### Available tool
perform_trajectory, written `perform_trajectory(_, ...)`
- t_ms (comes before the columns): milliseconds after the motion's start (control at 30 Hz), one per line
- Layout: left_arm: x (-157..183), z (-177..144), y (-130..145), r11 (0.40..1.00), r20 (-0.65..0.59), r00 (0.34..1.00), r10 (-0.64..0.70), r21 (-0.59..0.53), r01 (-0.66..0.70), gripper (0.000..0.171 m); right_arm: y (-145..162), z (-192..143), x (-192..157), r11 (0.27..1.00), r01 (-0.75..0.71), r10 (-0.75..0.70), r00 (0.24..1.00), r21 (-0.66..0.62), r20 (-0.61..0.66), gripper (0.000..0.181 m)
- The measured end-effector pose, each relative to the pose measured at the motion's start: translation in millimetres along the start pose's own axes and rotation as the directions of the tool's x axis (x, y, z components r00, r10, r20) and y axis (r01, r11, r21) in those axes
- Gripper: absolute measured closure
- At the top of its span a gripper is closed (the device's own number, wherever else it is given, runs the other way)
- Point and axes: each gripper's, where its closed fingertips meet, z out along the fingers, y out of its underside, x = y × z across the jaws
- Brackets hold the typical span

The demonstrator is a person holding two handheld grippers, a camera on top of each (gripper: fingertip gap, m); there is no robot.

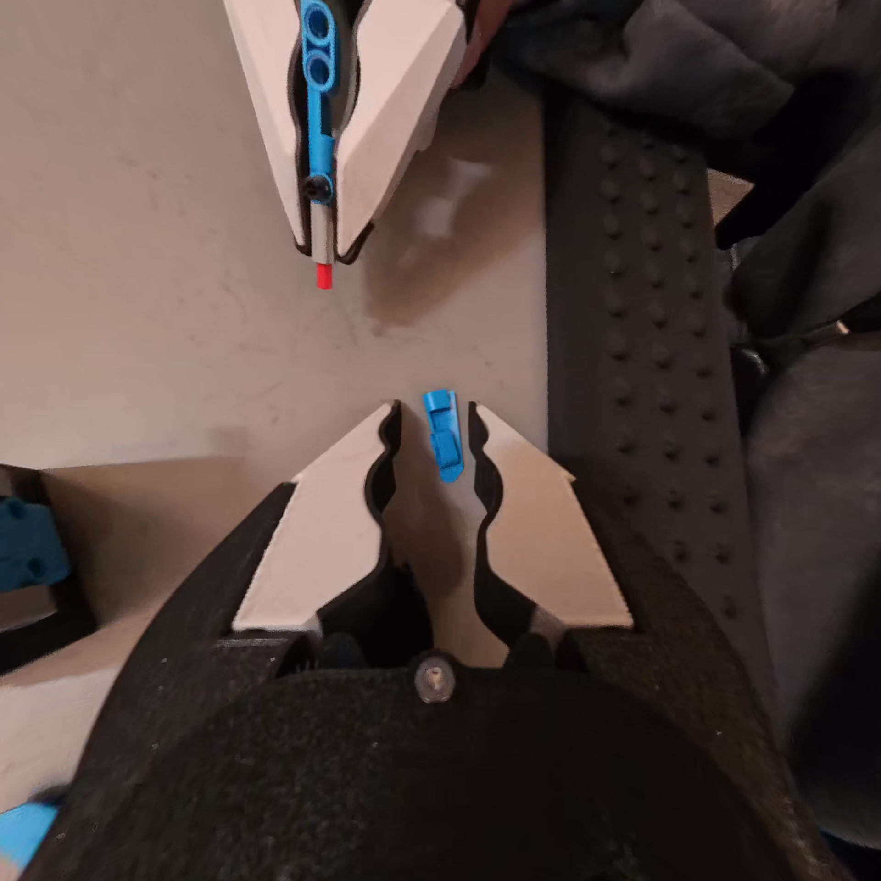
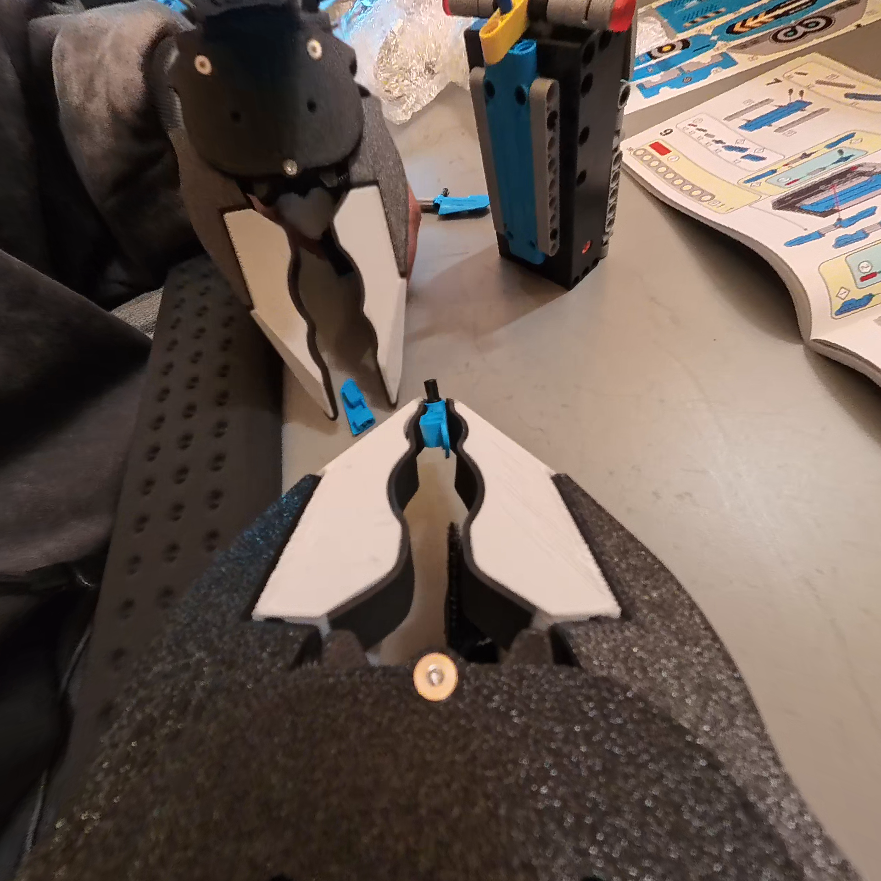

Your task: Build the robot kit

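Observation:
My left gripper (image 1: pixel 435 405) is open and points down at the table, its tips on either side of a small blue brick piece (image 1: pixel 443 436) that lies flat between them. The right wrist view shows this gripper (image 2: pixel 361 409) from in front, with the piece (image 2: pixel 357 414) between its fingertips. My right gripper (image 2: pixel 434 405) is shut on a thin blue beam (image 2: pixel 433 426) with a black pin (image 2: pixel 431 387) sticking out. In the left wrist view the right gripper (image 1: pixel 324 252) holds that beam (image 1: pixel 318 119), with a grey sleeve and red tip (image 1: pixel 324 276) protruding.
A black perforated strip (image 2: pixel 181 429) lies along the table edge beside dark grey clothing (image 1: pixel 786 143). An upright black, grey and blue brick assembly (image 2: pixel 548 167) stands farther back. Near it are a loose blue piece (image 2: pixel 460 205), an open instruction booklet (image 2: pixel 763 214) and crumpled plastic (image 2: pixel 414 62). Left tips to right tips: about 7 cm.

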Motion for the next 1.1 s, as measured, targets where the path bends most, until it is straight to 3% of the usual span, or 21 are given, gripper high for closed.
perform_trajectory(67,0,1,1,1.0,0.026,1.0,0.004,0.009,-0.004,0.145,-1,-1,0,1.0,0.0,0.0,1.0,0.004,0.0,0.174)
perform_trajectory(167,-8,1,2,1.0,0.113,0.994,0.002,0.02,-0.005,0.163,-2,-1,-1,1.0,0.0,0.0,1.0,0.008,0.006,0.174)
perform_trajectory(267,-8,1,3,1.0,0.123,0.992,0.002,0.02,-0.004,0.165,-1,2,-5,1.0,0.002,-0.002,1.0,0.0,0.02,0.174)
perform_trajectory(433,-9,2,-2,0.985,0.236,0.956,0.174,-0.02,-0.174,0.168,5,7,-11,1.0,-0.005,0.006,0.999,-0.028,0.048,0.174)
perform_trajectory(567,-27,-10,-20,0.973,0.349,0.926,0.142,0.124,-0.196,0.171,4,7,-8,0.996,-0.086,0.086,0.993,0.0,0.076,0.174)
perform_trajectory(633,-30,-22,-34,0.956,0.337,0.939,0.072,0.245,-0.161,0.171,-7,1,-5,0.977,-0.199,0.188,0.973,0.072,0.133,0.174)
perform_trajectory(733,-35,-32,-43,0.938,0.285,0.958,-0.02,0.338,-0.081,0.171,-20,-5,-1,0.923,-0.358,0.318,0.917,0.143,0.241,0.175)
perform_trajectory(833,-38,-40,-49,0.908,0.207,0.973,-0.105,0.419,0.009,0.171,-34,-8,-4,0.917,-0.34,0.283,0.923,0.209,0.259,0.175)
perform_trajectory(900,-38,-43,-52,0.892,0.164,0.977,-0.133,0.45,0.045,0.171,-35,-4,-3,0.934,-0.284,0.244,0.95,0.216,0.196,0.175)
perform_trajectory(1100,-43,-48,-53,0.87,0.129,0.973,-0.191,0.482,0.107,0.171,-39,-1,-5,0.937,-0.269,0.234,0.957,0.221,0.174,0.174)
